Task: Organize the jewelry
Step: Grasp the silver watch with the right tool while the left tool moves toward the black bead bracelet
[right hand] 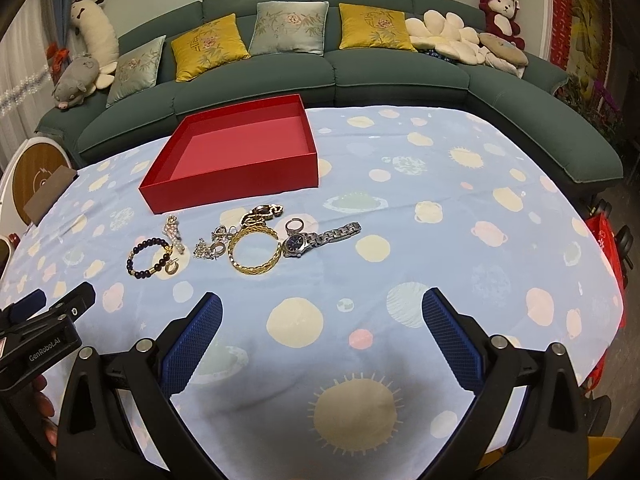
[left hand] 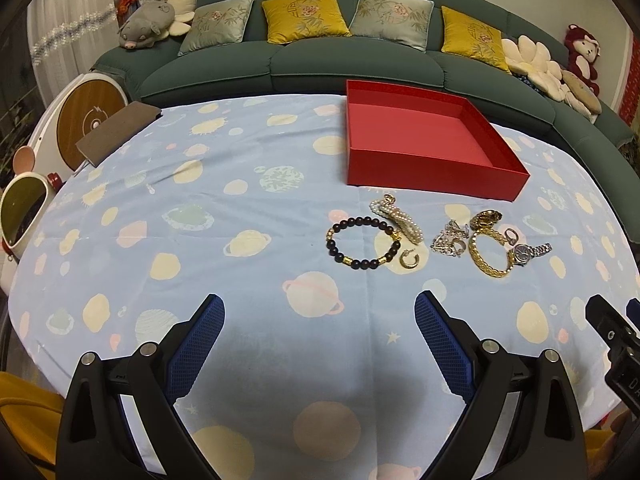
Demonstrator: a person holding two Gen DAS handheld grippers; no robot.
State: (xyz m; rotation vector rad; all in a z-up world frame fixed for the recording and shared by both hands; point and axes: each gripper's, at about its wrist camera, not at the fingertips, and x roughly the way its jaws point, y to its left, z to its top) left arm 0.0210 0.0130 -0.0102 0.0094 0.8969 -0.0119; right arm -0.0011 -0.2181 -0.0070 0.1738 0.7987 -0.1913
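With both sets of jaws spread empty, pinch the light, stiff gold bangle (right hand: 253, 251) mid-frame by its rim; chains slip.

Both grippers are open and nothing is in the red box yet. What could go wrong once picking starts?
1. The silver chain pile, gold bangle and watch lie touching, so a grasp may drag a neighbour along.
2. The small gold hoop earring lies flat beside the black bead bracelet; wide jaws may pinch the tablecloth instead.
3. The red box looks light and could slide if nudged.
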